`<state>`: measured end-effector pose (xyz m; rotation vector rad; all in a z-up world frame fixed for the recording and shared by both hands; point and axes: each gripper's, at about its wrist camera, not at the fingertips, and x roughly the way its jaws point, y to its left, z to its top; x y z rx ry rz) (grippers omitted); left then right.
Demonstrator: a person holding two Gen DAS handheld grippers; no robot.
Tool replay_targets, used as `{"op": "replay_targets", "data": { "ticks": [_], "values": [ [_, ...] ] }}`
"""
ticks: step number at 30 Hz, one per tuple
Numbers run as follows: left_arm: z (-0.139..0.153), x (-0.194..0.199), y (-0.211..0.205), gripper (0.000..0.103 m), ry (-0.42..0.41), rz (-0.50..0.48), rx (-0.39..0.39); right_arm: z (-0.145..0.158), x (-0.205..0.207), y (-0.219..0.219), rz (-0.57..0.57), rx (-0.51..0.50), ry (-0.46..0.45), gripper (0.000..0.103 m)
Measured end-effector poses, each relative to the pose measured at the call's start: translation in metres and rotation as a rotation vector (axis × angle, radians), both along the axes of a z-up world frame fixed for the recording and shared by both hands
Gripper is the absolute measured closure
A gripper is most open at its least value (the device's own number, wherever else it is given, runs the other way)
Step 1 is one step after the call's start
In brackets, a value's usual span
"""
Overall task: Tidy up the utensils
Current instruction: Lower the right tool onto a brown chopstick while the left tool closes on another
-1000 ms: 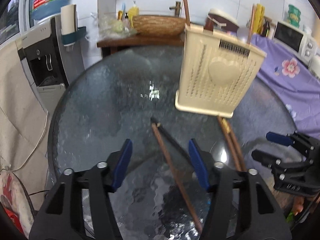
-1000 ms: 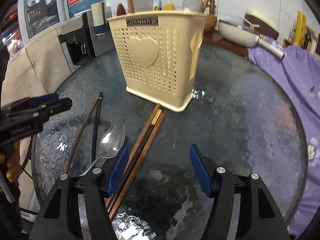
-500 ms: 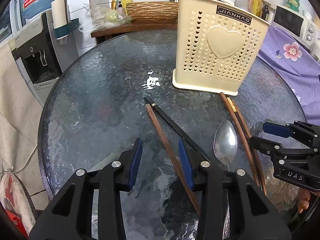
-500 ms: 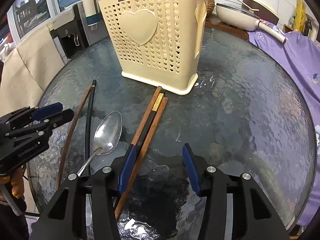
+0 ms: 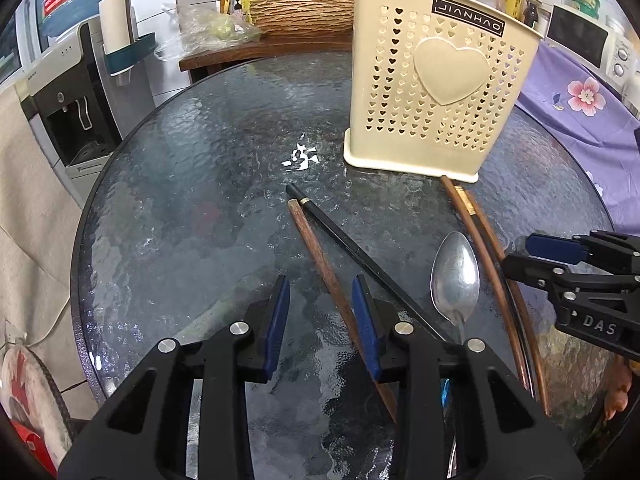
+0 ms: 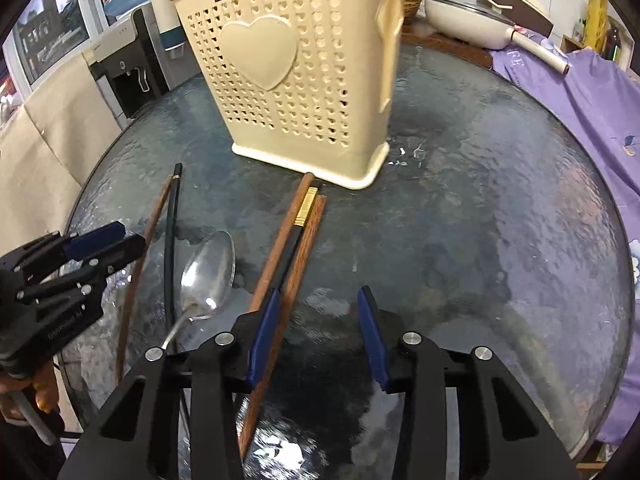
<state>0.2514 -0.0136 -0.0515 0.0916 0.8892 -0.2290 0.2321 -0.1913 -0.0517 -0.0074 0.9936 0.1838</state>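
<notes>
1. A round, textured glass tabletop (image 5: 180,200) is seen from two hand-held claws, with a cream perforated utensil holder (image 5: 436,92) standing upright on it, a raised heart on its face and a few handles showing above its rim.
2. The left claw (image 5: 322,300) is held low over the tabletop; its jaws have just been closing and are left partly open, with nothing pinched. A brown wooden chopstick (image 5: 316,248) is seen passing between the blue pads toward the right-hand one, and whether it is touched cannot be told.
3. A black chopstick (image 5: 352,240) is laid just beside the brown one, their far tips almost meeting short of the holder.
4. A metal spoon (image 5: 455,280) is laid bowl-up between that pair and a second bundle of chopsticks.
5. The right claw (image 6: 316,312) is likewise partly open after its jaws have just been closing, and nothing is gripped. Its left pad is set over the bundle of three chopsticks (image 6: 296,224), two brown and one black with a gold band, whose far ends reach the holder's base.
</notes>
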Motion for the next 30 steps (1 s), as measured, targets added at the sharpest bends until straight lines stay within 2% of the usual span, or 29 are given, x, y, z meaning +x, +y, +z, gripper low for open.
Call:
{"op": "replay_targets", "data": {
  "ticks": [5, 13, 21, 30],
  "values": [
    [0.001, 0.002, -0.003, 0.074, 0.005, 0.006, 0.005, -0.002, 0.005, 0.005, -0.015, -0.026, 0.0, 0.072],
    [-0.007, 0.011, -0.012, 0.076, 0.025, 0.018, 0.037, -0.002, 0.013, 0.01, -0.033, -0.061, -0.001, 0.077],
    [-0.008, 0.016, -0.013, 0.076, 0.034, 0.038, 0.028, -0.003, 0.019, 0.016, -0.044, -0.071, 0.014, 0.077],
    [-0.007, 0.03, -0.014, 0.083, 0.056, 0.045, 0.034, -0.003, 0.025, 0.023, -0.055, -0.075, 0.02, 0.077]
  ]
}}
